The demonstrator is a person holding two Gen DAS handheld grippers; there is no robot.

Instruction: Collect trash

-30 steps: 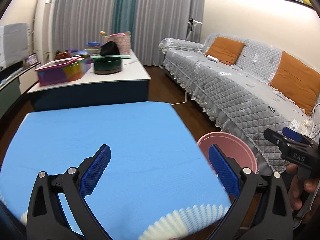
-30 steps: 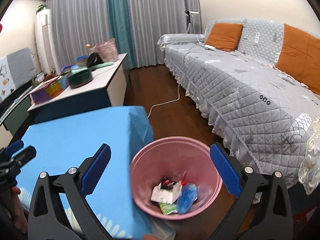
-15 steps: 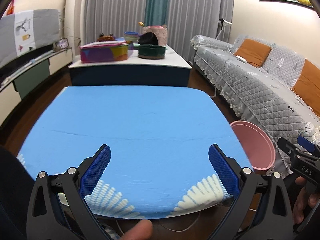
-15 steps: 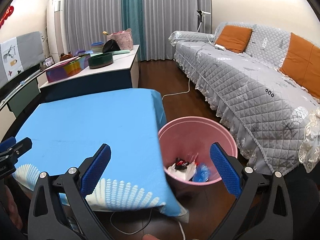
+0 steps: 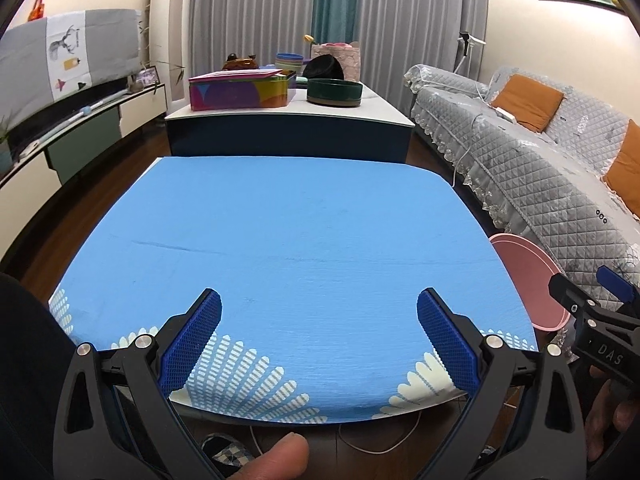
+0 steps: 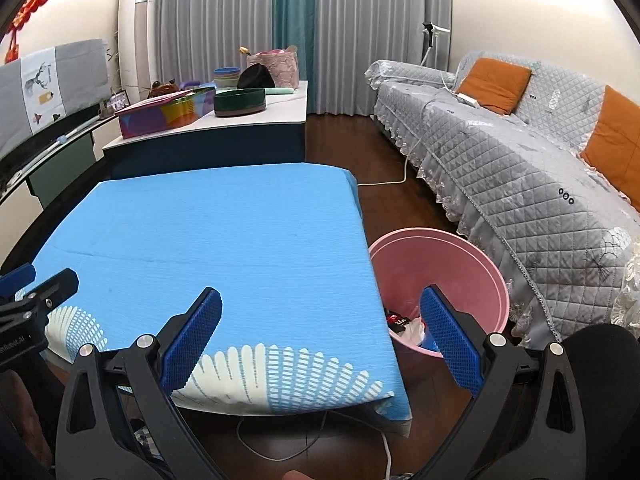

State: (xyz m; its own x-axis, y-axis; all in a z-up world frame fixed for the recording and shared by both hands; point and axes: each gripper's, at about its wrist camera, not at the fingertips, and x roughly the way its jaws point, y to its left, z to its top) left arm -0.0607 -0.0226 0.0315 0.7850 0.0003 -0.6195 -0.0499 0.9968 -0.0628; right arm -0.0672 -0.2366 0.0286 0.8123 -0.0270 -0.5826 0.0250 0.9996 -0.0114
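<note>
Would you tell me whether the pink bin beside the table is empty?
Not empty: the pink bin holds trash at its bottom, wrappers partly hidden by the table edge.

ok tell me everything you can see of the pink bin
The pink bin is a round, smooth, plastic-looking bucket, standing upright and open on the dark wood floor between the blue-clothed table and the grey quilted sofa. Crumpled trash lies at its bottom: white, red-black and blue pieces. Nothing grips it.
</note>
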